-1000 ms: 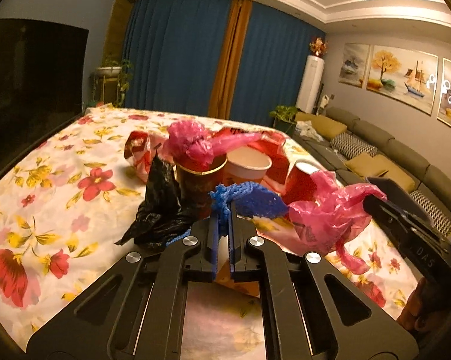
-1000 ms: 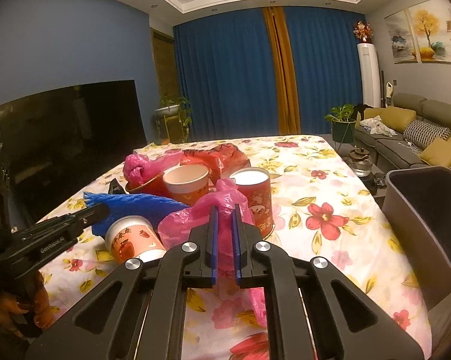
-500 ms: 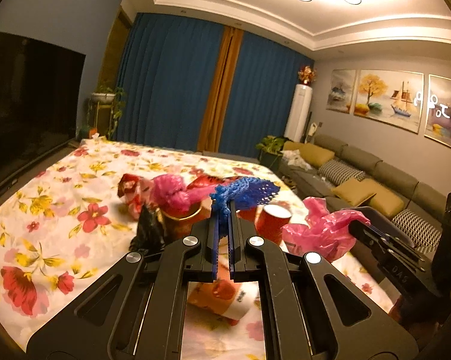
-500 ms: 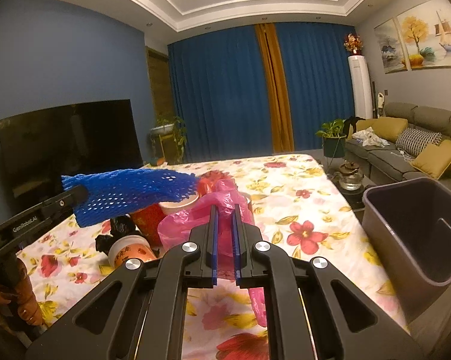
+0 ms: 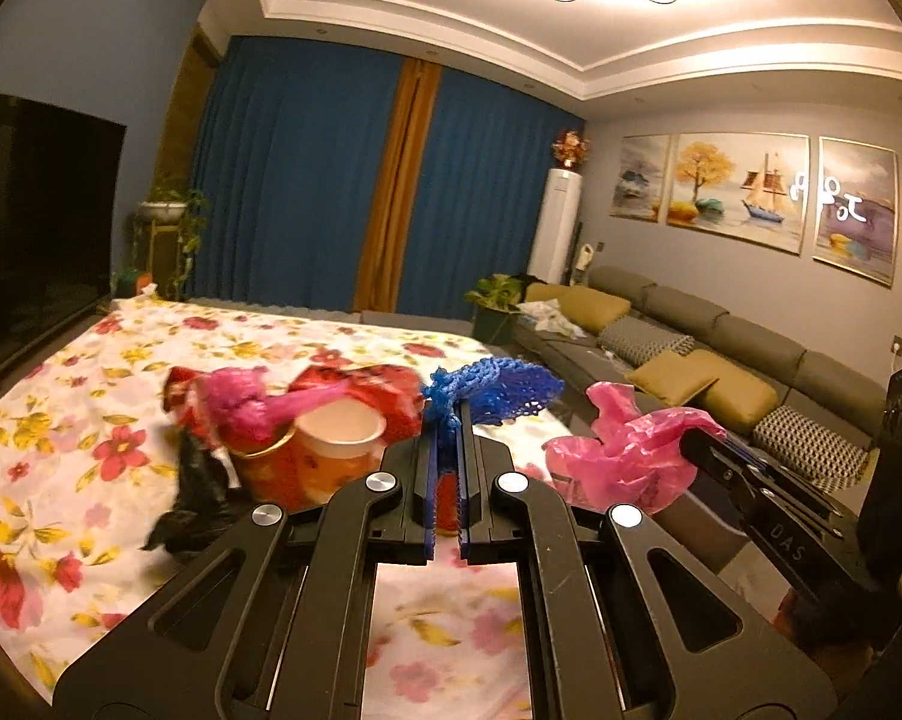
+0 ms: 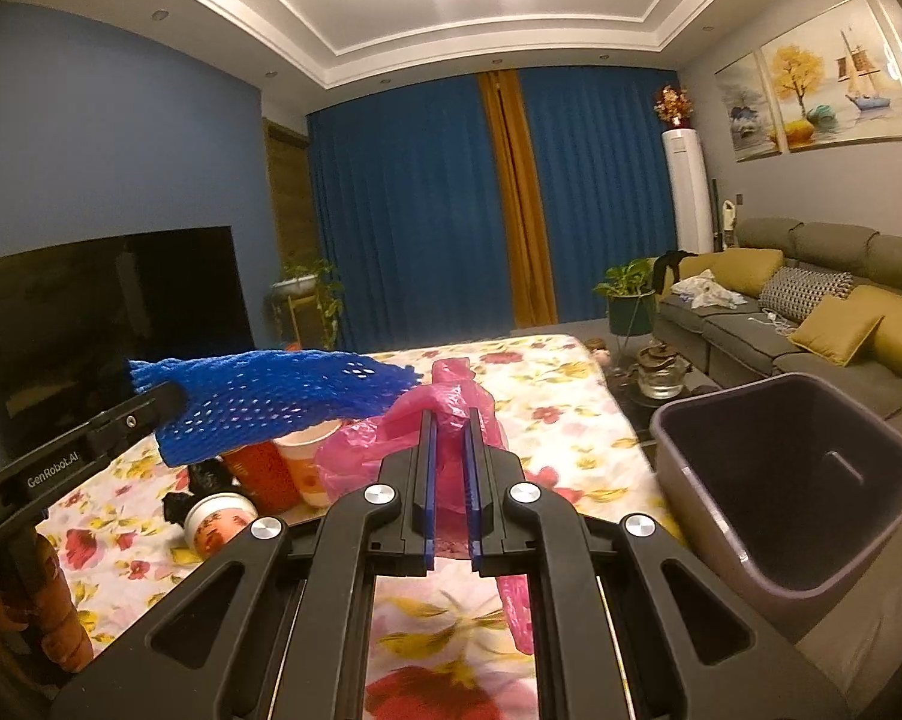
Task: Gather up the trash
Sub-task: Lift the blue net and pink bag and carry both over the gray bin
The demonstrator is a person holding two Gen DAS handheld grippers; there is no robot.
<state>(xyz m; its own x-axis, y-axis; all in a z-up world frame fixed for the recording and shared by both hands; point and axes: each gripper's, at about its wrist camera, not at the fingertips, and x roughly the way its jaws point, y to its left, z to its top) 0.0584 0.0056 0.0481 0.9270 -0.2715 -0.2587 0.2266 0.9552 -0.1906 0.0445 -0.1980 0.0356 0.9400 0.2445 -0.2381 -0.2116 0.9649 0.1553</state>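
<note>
Left gripper (image 5: 448, 420) clamped on blue foam mesh sleeve (image 6: 271, 399), held above floral tablecloth (image 5: 61, 420), long axis level across right view. Right gripper (image 6: 449, 420) pinches crumpled pink plastic bag (image 5: 625, 450). Arm lettering: "GenRobot.AI", "DAS".

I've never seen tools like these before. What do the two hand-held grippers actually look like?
Both look alike: the left gripper and right gripper are matte black, with angular linkage arms that have cut-out slots and round silver pivot bolts. Each has two narrow, flat parallel fingers lined with blue pads. Seen side-on, one bears white "GenRobot.AI" lettering, the other "DAS". No cables show.
</note>
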